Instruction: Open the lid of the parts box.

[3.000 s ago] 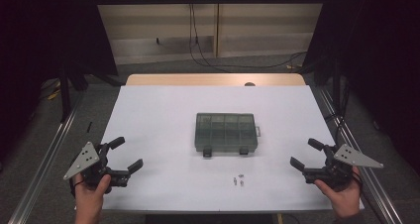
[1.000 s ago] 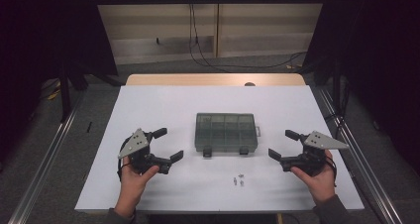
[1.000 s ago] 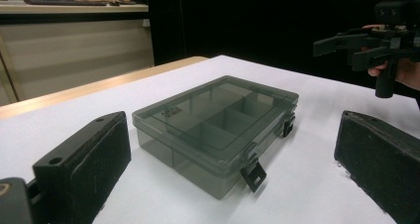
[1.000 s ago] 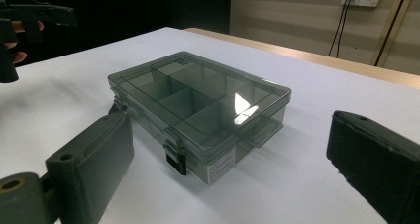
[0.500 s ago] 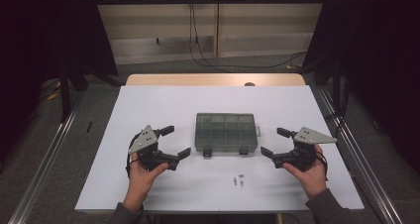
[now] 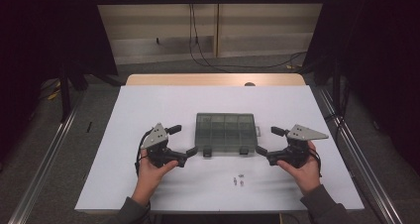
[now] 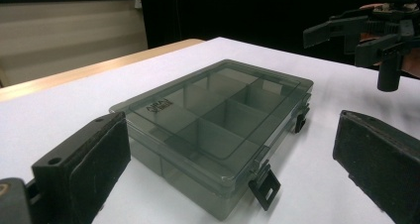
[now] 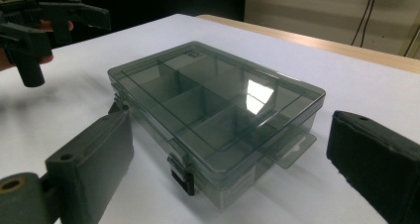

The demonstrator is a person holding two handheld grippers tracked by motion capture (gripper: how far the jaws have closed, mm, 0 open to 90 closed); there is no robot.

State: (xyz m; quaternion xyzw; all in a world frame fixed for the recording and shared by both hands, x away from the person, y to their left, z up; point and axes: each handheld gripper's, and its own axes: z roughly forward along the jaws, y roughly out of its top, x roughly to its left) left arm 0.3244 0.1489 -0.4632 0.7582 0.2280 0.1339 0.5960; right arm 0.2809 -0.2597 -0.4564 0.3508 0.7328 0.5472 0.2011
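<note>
Left tongs [image 6: 181, 140] and right tongs [image 6: 269, 142] are held wide, empty, flanking the compartment box [image 6: 226, 132] at mid-desk [image 6: 148, 105] — not touching. Lid shut, both latches closed; small screws [image 6: 237, 179] lie loose nearby — work judged barely begun.

The compartment box [image 6: 225, 131] lies on the table [image 6: 148, 105]. The left gripper [image 6: 182, 140] sits left of the box, the right gripper [image 6: 266, 140] right of it. The small screws [image 6: 238, 179] lie before the box.
</note>
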